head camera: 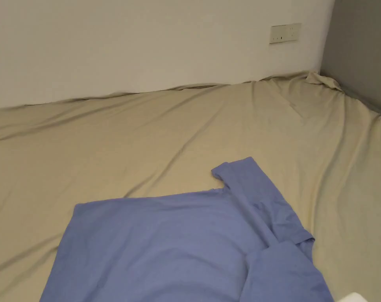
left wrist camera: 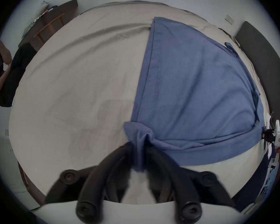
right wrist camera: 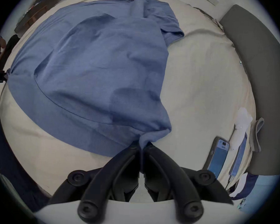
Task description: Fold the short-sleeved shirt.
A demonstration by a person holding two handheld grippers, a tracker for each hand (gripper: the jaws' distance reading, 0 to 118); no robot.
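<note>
Beige cotton bedsheet [head camera: 146, 133], wrinkled, covers the whole work surface; I see wide bare sheet beyond the garment up to the white wall [head camera: 126, 39] and the grey padded headboard [right wrist camera: 257, 65]. One blue short-sleeved shirt [head camera: 166, 243] lies spread on the sheet, one sleeve [head camera: 245, 177] pointing toward the wall. I hold its near edge at two corners. My left gripper [left wrist camera: 140, 151] has both black jaws pressed together on a bunched corner of fabric. My right gripper [right wrist camera: 141, 148] is likewise clamped on the opposite corner. One dark-cased smartphone [right wrist camera: 218, 154] lies on the sheet beside the headboard, next to one white cloth bundle [right wrist camera: 241, 125]. I can read no writing anywhere.
</note>
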